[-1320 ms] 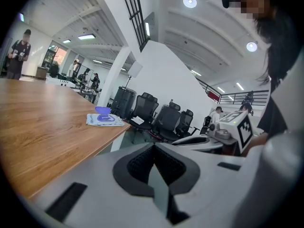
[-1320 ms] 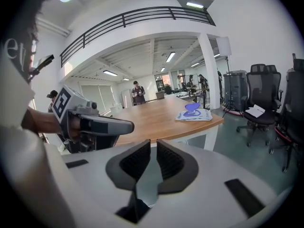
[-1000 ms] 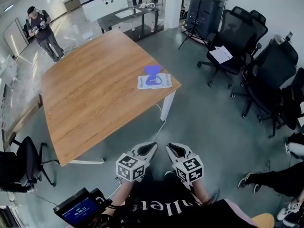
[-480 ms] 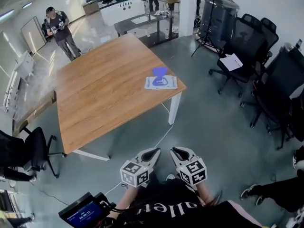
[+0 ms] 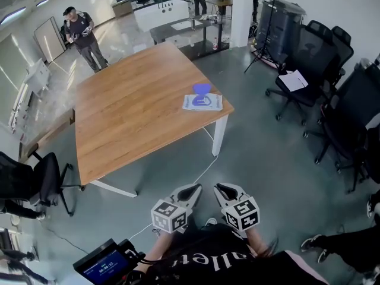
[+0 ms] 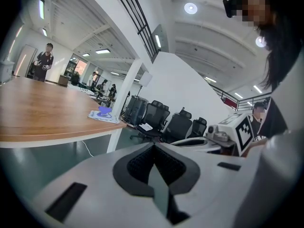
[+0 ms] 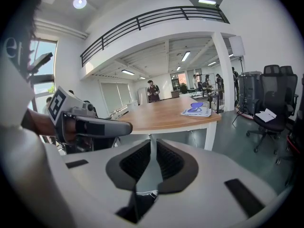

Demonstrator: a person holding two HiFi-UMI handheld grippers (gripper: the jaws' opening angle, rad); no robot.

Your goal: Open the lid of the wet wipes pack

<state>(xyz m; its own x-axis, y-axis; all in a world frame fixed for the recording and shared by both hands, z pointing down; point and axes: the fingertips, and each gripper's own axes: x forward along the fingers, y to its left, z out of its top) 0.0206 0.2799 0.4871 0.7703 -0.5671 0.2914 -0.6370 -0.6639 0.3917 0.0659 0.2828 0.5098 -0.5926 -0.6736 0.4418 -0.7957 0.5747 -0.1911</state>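
Wooden table [image 5: 130, 111], wet wipes pack [image 5: 203, 103] at its corner, upper centre.
Left gripper [image 5: 193, 187] and right gripper [image 5: 218, 187] pinched closed, empty; a clumsy nudge could slide the pack off.

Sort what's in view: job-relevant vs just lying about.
Job: wet wipes pack, its blue lid, wooden table, left gripper, right gripper.
Lying about: office chairs, paper on one chair, person in the background, small screen unit.
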